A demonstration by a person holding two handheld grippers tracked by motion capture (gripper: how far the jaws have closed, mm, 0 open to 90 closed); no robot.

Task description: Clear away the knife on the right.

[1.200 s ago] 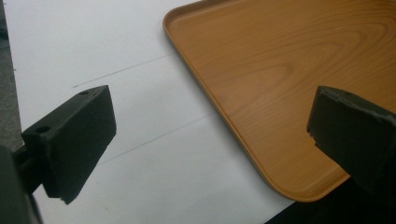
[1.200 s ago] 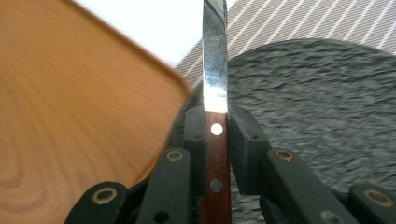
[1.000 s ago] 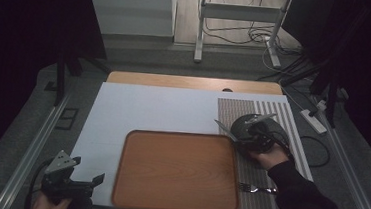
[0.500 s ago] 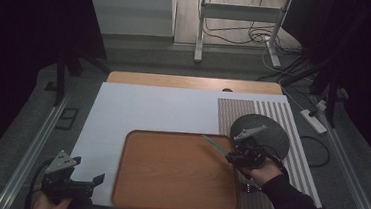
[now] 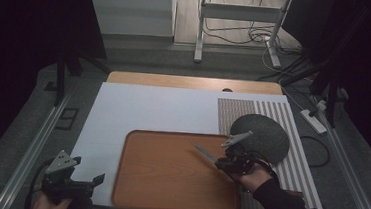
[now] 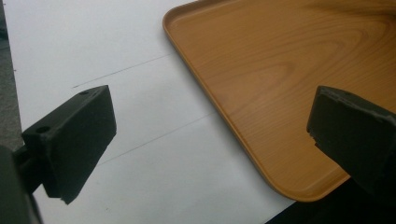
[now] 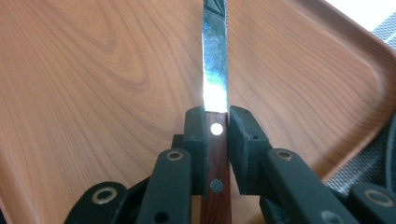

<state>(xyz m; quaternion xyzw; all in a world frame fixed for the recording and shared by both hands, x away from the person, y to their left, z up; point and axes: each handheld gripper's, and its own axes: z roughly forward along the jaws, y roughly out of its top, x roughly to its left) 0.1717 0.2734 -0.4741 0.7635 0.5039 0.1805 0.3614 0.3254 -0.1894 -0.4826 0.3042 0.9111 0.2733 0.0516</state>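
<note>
My right gripper (image 5: pixel 229 163) (image 7: pixel 216 122) is shut on the dark wooden handle of a knife (image 7: pixel 215 84). Its steel blade (image 5: pixel 204 153) points left over the right part of the brown wooden tray (image 5: pixel 168 171) (image 7: pixel 93 70). In the right gripper view both pads (image 7: pixel 195 140) press the riveted handle from the sides. At the table's near left corner my left gripper (image 5: pixel 74 181) (image 6: pixel 210 140) stands open and holds nothing. Its jaws reach over the white mat (image 6: pixel 116 93) beside the tray's corner (image 6: pixel 289 186).
A dark round plate (image 5: pixel 264 136) lies on a striped placemat (image 5: pixel 278 117) right of the tray. The white mat (image 5: pixel 148 109) covers the table behind and left of the tray. Metal rails run along both table sides; cables and a stand sit beyond the far edge.
My right gripper has carried the knife leftward and toward the near side, from above the dark plate to over the tray's right part. The left gripper has stayed where it was.
</note>
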